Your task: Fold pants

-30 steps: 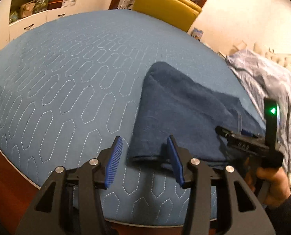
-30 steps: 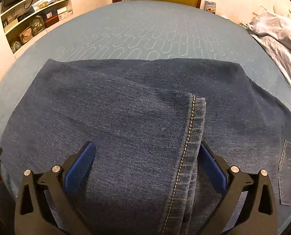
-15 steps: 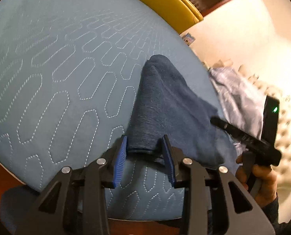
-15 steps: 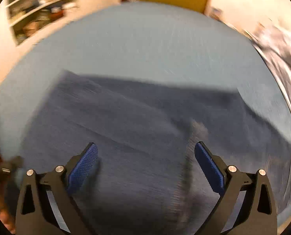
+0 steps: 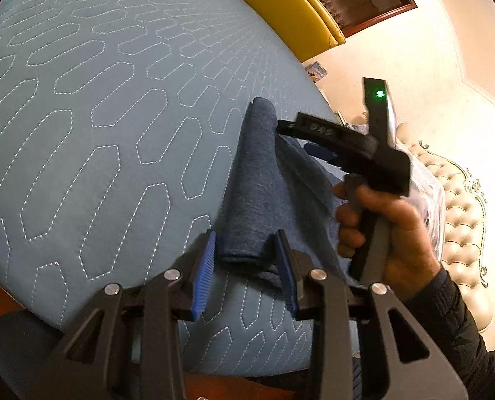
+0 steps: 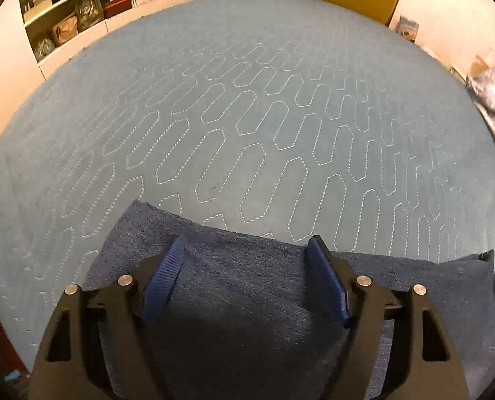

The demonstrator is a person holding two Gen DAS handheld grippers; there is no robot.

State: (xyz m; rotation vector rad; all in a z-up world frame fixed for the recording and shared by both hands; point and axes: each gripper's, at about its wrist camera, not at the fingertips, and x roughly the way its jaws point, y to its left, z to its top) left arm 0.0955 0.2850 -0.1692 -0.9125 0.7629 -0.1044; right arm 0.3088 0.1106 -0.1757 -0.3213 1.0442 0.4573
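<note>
On the blue quilt (image 6: pixel 247 116), your heavy, limp jeans (image 5: pixel 247 200) sag; grip their thick folded edge. Left gripper (image 5: pixel 245 266) straddles it unclamped; right gripper (image 6: pixel 244 276) gapes.

Left black two-finger gripper with blue pads (image 5: pixel 247 266): jaws parted, low at 6 o'clock | Right black two-finger gripper with blue pads (image 6: pixel 247 276): jaws wide apart | bare right hand (image 5: pixel 381 230) grips its handle at 3 o'clock
</note>
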